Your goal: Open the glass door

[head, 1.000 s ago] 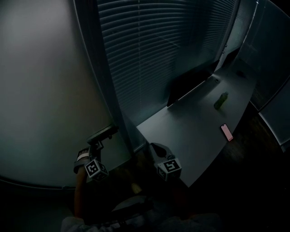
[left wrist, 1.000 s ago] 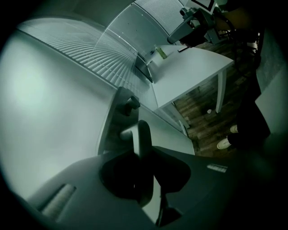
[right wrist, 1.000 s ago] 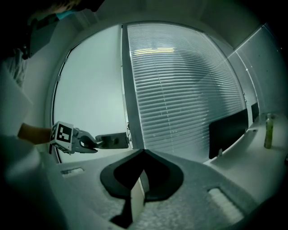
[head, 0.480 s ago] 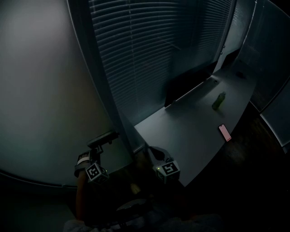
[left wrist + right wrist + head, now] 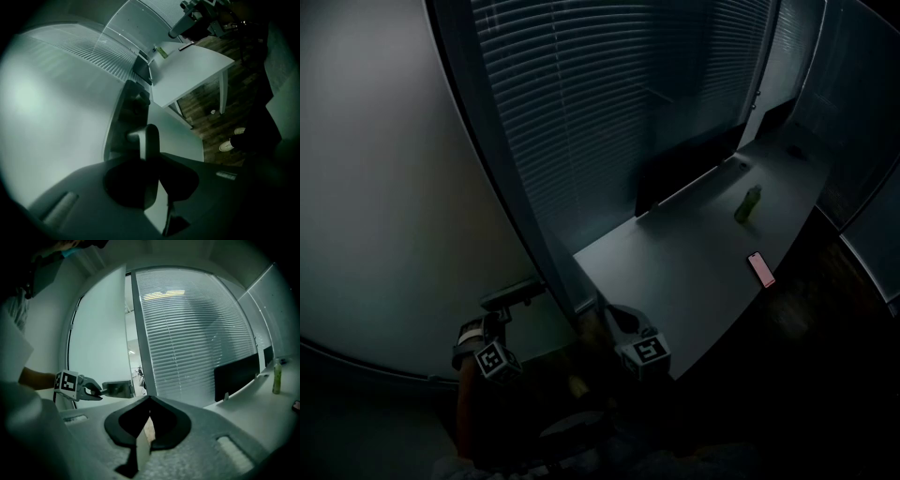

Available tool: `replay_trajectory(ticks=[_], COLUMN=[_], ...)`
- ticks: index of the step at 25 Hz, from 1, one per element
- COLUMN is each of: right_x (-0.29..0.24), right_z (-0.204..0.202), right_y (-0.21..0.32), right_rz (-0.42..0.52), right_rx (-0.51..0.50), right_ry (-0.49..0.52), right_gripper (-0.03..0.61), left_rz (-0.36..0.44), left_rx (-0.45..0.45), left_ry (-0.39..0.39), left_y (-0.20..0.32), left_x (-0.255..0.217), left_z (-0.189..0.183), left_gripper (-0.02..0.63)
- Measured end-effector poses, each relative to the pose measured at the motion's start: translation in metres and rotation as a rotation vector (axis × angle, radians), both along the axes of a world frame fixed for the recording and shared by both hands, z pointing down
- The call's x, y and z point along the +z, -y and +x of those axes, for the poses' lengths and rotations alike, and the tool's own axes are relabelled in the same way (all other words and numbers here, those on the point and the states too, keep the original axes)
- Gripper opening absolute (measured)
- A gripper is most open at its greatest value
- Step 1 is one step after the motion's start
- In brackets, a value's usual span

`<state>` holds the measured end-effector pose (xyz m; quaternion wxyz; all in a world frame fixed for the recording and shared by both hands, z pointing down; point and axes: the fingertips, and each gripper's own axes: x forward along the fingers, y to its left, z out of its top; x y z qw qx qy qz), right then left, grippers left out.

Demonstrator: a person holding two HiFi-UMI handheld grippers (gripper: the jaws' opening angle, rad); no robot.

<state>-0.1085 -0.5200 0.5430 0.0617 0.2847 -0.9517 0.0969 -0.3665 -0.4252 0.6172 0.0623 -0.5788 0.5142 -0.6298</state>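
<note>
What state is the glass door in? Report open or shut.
Partly open: a lit gap shows between glass door and frame.

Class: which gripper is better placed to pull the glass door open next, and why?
Left. The left gripper is clamped on the door handle of the glass door. The right gripper is shut on nothing, away from the handle, near the desk.
</note>
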Motion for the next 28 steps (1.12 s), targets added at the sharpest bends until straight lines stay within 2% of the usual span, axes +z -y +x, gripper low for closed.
replay_trajectory(ticks=[7, 13, 16, 19, 28], right_x=[-0.002, 0.006, -0.001, -0.008, 0.007], right_z=[0.025, 0.042, 0.048, 0.055, 0.065], right_y=[-0.02, -0.039, -0.049, -0.06, -0.085], right_rz=[0.001, -0.001, 0.006, 0.016, 0.016], right_rx=[-0.017, -0.043, -0.053, -0.056, -0.061], right_ry=[0.002, -0.006, -0.008, -0.005, -0.016], right_gripper=[0.003, 0.003, 0.002, 0.002, 0.002], left_rz=[0.004, 0.04, 0.036, 0.043, 0.051], left_rx=[-0.014, -0.028, -0.036, -0.031, -0.014], left_ry=[-0.004, 0.039, 0.034, 0.042, 0.041], left_y=[-0.027, -0.044, -0.057, -0.072, -0.1], left_x=[0.002, 0.004, -0.005, -0.013, 0.003], left_z=[0.017, 0.025, 0.034, 0.043, 0.063], left_gripper=[0.078, 0.084, 0.089, 0.094, 0.097])
